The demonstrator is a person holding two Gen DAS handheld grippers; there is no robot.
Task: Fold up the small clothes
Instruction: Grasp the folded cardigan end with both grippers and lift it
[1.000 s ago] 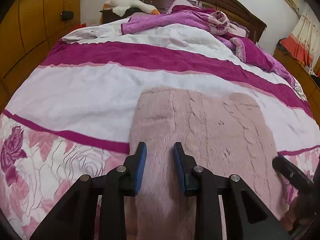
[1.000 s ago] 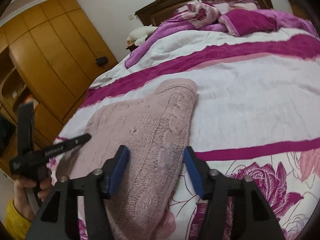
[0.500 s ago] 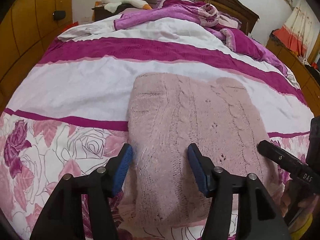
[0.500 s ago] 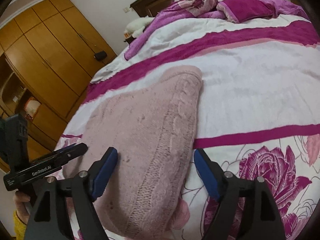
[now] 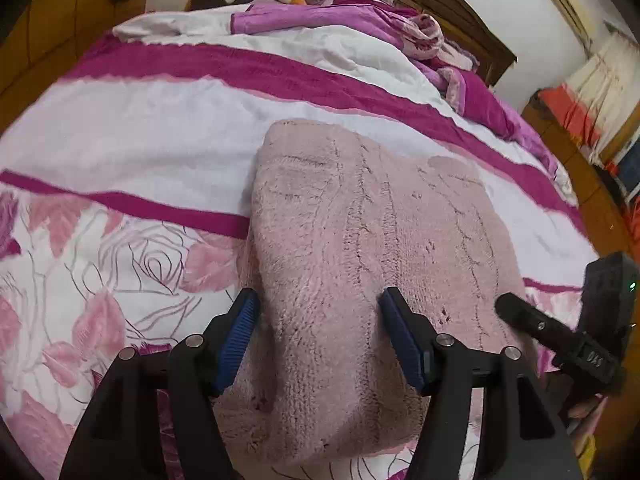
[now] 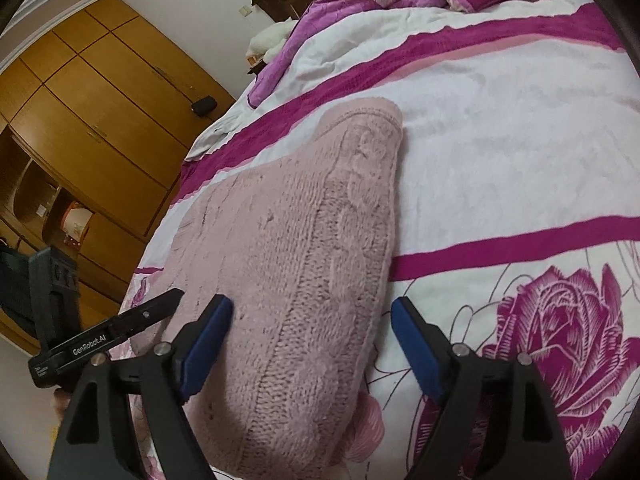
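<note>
Release: left gripper [image 5: 320, 334] and right gripper [image 6: 308, 338] jaws opening, freed from folded pink knit sweater [image 5: 360, 248] between them; fold laid.

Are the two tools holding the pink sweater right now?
No. Both the left tool and right tool are opening, their pads clear of the folded pink sweater lying on the bed.

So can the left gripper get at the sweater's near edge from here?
Probably yes: the left gripper, jaws opening, sits over the sweater with nothing between them; the right gripper is off to the side.
</note>
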